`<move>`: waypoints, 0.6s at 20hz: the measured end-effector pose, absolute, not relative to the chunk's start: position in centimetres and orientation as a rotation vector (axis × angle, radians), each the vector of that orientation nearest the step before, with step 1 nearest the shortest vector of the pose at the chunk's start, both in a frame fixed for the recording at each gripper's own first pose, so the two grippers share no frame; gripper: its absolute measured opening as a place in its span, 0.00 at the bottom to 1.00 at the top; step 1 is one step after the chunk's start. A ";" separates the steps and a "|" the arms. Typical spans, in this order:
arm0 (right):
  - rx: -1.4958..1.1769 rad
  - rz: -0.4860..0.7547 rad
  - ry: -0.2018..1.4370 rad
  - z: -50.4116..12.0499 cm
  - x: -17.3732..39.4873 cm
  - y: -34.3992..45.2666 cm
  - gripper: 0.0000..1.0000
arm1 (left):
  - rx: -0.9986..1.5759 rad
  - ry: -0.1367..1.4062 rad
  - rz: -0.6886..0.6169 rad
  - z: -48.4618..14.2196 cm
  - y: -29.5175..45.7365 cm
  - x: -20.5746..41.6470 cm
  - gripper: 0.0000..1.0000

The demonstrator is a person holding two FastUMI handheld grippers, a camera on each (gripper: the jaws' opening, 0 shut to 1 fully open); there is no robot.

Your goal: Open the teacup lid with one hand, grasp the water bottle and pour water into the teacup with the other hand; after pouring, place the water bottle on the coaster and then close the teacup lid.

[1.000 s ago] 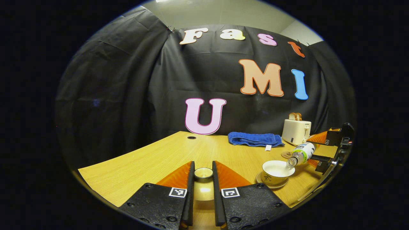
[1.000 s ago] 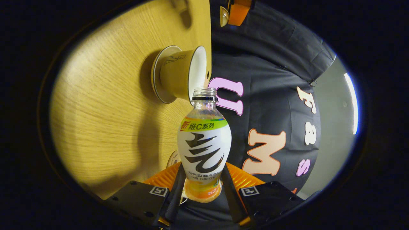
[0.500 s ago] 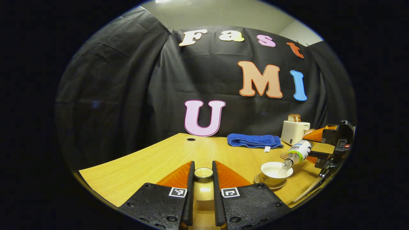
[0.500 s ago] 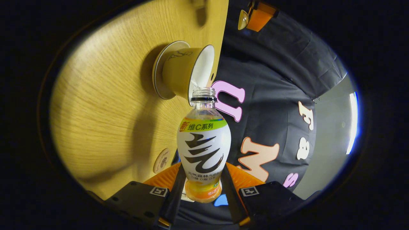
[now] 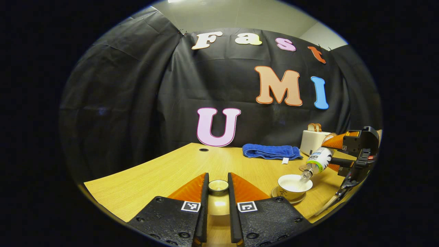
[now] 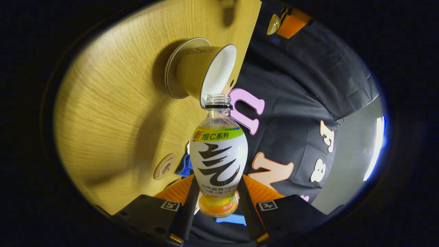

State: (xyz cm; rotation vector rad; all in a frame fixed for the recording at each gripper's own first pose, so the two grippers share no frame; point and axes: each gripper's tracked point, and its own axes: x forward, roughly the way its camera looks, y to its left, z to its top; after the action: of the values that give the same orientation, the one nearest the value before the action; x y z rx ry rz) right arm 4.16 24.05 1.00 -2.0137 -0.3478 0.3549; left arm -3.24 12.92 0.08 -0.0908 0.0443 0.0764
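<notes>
both fingers of our right gripper (image 6: 216, 206) pinch the bottle (image 6: 218, 156), tipped mouth-down over the open teacup (image 5: 295, 183) on the table (image 5: 164, 175). left gripper (image 5: 218, 206) clamps the lid (image 5: 218, 185). we're mid-pour; next we'd tip it upright and head for the coaster (image 6: 164, 166).

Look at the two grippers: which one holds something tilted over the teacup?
The right gripper: its fingers clamp the water bottle, tipped mouth-down over the open teacup. The left gripper holds only the teacup lid, off to the side.
</notes>
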 end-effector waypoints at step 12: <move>-1.936 0.399 -0.261 -0.7 3.9 23.3 0.68 | -0.098 0.051 0.057 -0.1 12.3 -3.1 0.24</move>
State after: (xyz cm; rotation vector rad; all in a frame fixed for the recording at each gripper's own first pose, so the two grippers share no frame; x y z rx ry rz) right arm 3.89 23.34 -0.72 -1.9357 -0.2611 0.3992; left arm -3.05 12.27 -0.07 -0.0978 0.0511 0.0573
